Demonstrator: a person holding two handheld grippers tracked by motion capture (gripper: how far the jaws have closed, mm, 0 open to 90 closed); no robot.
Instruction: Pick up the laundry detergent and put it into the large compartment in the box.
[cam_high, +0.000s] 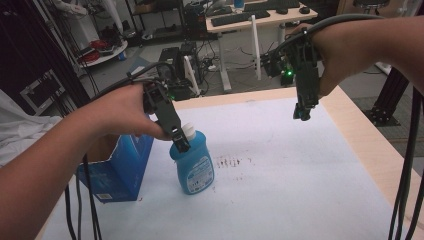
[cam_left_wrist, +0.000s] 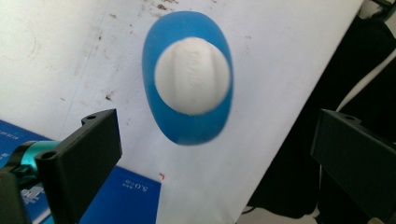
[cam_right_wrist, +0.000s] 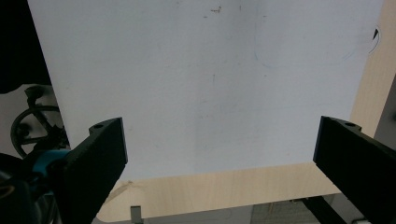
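Note:
A blue bottle (cam_high: 193, 165) with a white cap (cam_high: 188, 130) and a printed label stands upright on the white sheet. My left gripper (cam_high: 180, 140) hovers just above its cap, pointing down. In the left gripper view I look straight down on the bottle (cam_left_wrist: 187, 123) and its cap (cam_left_wrist: 192, 75), which lie ahead of my left gripper (cam_left_wrist: 212, 149); the jaws stand wide apart and hold nothing. My right gripper (cam_high: 302, 112) hangs in the air over the far right of the sheet. In the right gripper view my right gripper (cam_right_wrist: 219, 149) is open, with bare sheet below.
A blue cardboard box (cam_high: 122, 165) stands open just left of the bottle, under my left forearm. The white sheet (cam_high: 280, 170) covers a light wooden table (cam_high: 370, 150); brown specks (cam_high: 230, 161) mark it right of the bottle. Desks and cables stand beyond the far edge.

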